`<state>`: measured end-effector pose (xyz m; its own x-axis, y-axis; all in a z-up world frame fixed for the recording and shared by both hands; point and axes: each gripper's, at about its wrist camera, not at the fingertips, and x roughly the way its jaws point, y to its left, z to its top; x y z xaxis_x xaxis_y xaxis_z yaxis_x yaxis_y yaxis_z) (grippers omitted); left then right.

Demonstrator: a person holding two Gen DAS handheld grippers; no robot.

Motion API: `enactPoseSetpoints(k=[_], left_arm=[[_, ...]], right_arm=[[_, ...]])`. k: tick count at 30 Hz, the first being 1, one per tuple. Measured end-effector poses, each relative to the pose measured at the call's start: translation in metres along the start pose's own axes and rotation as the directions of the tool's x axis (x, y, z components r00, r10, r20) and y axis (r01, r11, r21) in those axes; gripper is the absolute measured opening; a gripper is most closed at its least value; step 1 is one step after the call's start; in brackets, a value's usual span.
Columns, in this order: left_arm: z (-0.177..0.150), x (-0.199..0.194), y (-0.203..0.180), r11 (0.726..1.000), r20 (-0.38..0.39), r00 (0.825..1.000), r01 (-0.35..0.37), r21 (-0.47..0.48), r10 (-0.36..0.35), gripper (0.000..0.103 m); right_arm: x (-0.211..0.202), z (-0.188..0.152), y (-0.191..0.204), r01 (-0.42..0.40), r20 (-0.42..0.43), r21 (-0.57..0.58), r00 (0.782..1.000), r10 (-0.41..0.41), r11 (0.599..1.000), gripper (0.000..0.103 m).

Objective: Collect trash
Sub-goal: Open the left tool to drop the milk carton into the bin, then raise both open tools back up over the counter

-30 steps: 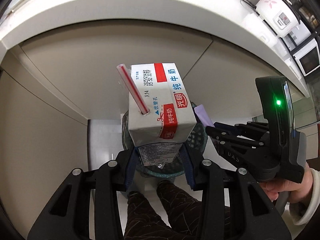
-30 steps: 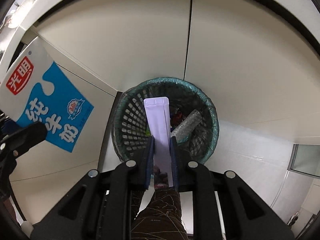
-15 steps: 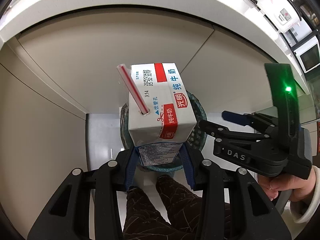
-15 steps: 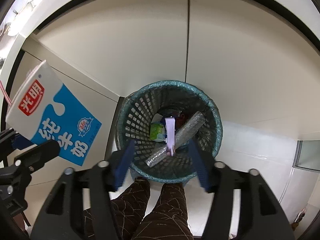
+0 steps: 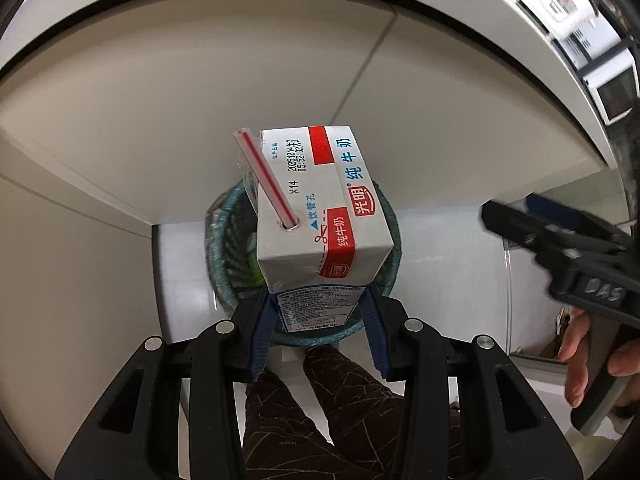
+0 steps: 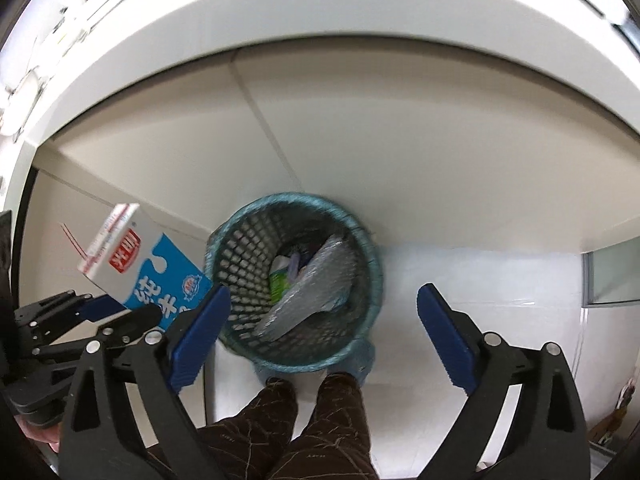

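My left gripper (image 5: pixel 318 322) is shut on a white, blue and red milk carton (image 5: pixel 320 216) with a red-striped straw (image 5: pixel 266 178), held above a teal mesh waste basket (image 5: pixel 218 248). In the right wrist view the same carton (image 6: pixel 148 272) hangs at the left beside the basket (image 6: pixel 236 248). My right gripper (image 6: pixel 324 312) is above the basket, its jaws opening wide with nothing between them. Inside the basket lie a pale purple packet (image 6: pixel 294 264), a crumpled clear plastic wrap (image 6: pixel 316 292) and a green-and-white item (image 6: pixel 278 278). The right gripper (image 5: pixel 532 224) also shows at the right edge of the left wrist view.
The basket stands on a white tiled floor (image 6: pixel 460 276) against beige cabinet doors (image 6: pixel 360 140) under a white counter edge (image 5: pixel 280 8). A person's legs in dark patterned trousers (image 6: pixel 304 420) stand just before the basket. A hand (image 5: pixel 584 360) grips the right tool's handle.
The right gripper opened and let go of the purple packet, which fell into the basket, then rose and shifted right. The left gripper carried the carton closer over the basket.
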<state>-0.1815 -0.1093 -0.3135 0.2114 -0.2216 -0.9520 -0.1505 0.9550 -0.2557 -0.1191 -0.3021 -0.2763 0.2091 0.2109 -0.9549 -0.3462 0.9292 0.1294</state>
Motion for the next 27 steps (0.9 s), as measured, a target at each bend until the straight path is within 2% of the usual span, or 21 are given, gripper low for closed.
enactPoseSetpoints(k=[8,15,23,27], left_arm=[[0.004,0.020,-0.010,0.999,-0.039,0.999,0.006,0.034,-0.004,0.040],[0.004,0.032,-0.018,0.999,-0.056,0.998,-0.003,0.054,0.006,0.041],[0.004,0.027,-0.023,0.998,-0.054,0.998,-0.026,0.058,0.029,0.042],[0.004,0.024,-0.019,0.999,-0.043,0.998,-0.036,0.039,0.038,0.056]], right_arm=[[-0.024,-0.002,-0.026,0.010,0.054,0.053,0.998,-0.013,0.999,0.091],[-0.032,-0.002,-0.031,0.012,0.056,0.062,0.998,-0.016,0.998,0.091],[-0.023,-0.002,-0.029,0.002,0.051,0.071,0.999,-0.005,0.997,0.091],[-0.021,0.000,-0.024,-0.002,0.046,0.066,0.999,-0.001,0.998,0.091]])
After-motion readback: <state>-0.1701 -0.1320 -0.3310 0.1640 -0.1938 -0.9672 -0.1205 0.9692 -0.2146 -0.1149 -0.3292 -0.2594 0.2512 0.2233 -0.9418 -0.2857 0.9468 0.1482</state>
